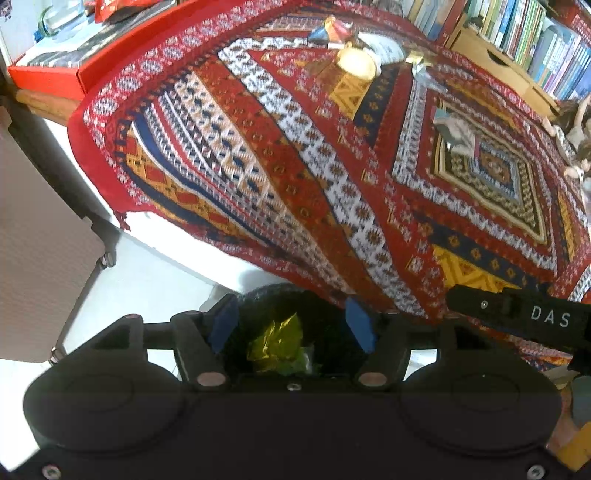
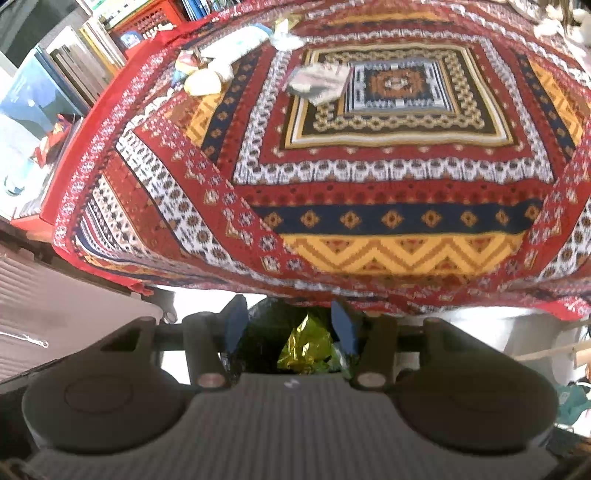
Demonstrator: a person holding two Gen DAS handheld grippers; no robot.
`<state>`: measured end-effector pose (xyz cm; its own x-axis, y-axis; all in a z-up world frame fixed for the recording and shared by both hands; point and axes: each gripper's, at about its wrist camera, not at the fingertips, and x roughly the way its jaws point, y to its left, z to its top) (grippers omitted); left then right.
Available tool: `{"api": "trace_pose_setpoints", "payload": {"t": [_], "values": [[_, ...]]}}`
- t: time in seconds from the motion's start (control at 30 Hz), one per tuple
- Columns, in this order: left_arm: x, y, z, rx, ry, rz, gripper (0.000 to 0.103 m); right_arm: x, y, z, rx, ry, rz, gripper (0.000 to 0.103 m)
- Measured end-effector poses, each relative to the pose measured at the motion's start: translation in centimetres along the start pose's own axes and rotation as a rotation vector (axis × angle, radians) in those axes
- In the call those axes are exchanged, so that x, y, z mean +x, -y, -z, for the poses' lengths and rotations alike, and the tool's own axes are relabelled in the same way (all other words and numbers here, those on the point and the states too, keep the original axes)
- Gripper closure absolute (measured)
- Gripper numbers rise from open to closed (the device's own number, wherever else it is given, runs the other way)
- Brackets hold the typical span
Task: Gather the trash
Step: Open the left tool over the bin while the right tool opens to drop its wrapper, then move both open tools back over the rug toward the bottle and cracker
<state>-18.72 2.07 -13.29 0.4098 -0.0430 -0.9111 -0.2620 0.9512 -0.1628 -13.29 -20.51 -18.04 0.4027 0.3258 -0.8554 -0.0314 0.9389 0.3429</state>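
Note:
A black bin bag [image 1: 258, 299] [image 2: 264, 317] sits on the floor below the table's near edge, and a crumpled gold foil wrapper [image 1: 275, 343] [image 2: 304, 349] lies inside it. My left gripper [image 1: 291, 325] hangs open above the bag, its blue pads wide apart and empty. My right gripper [image 2: 289, 328] is open over the same bag, also empty. On the patterned cloth lie a silver wrapper [image 1: 456, 131] [image 2: 319, 81], a round yellow item [image 1: 356, 62] [image 2: 203, 81], a colourful wrapper [image 1: 330, 29] [image 2: 186, 61] and a crumpled foil piece [image 1: 419, 61] [image 2: 286, 37].
A red patterned tablecloth [image 1: 295, 166] [image 2: 369, 177] hangs over the table's edge. A red box [image 1: 48, 74] stands at the left. Bookshelves [image 1: 535, 37] line the far side. A ribbed beige case [image 2: 55, 317] stands on the floor to the left.

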Motion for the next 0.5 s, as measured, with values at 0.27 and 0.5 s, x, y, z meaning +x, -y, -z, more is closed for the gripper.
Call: {"api": "trace_pose_setpoints", "payload": {"t": [0.27, 0.5], "values": [[-0.5, 1.6, -2.6, -0.009, 0.04, 0.005, 0.037, -0.9, 0.6, -2.6, 0.004, 0.027, -0.008, 0.038], [-0.5, 3.1, -5.5, -0.024, 0.07, -0.003, 0.035, -0.6, 1.0, -5.5, -0.004, 0.036, -0.014, 0.037]]}}
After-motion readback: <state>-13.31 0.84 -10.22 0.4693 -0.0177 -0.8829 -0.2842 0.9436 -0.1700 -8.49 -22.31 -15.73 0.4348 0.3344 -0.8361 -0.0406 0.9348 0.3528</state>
